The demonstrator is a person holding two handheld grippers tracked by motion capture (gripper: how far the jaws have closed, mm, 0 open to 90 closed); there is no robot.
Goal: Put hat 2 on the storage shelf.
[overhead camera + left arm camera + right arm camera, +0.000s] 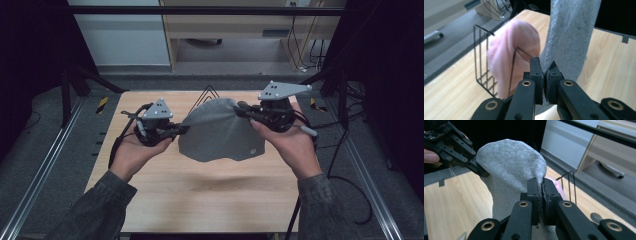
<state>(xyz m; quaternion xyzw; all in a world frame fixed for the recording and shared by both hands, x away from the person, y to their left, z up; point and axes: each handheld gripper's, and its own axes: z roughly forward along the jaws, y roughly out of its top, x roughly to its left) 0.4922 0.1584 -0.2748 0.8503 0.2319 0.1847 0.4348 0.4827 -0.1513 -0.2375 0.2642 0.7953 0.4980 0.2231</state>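
You are holding a grey cloth (220, 131) stretched above the wooden surface (210, 200): your left tool (184, 128) is pinching one edge, your right tool (241, 110) is pinching the opposite edge.

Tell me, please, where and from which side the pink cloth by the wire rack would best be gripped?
I would pinch the rounded upper edge of the pink cloth, coming from above on the side away from the wire rack. That bulging edge stands free, while its lower part lies against the wires. Both grippers are shut on the grey cloth.
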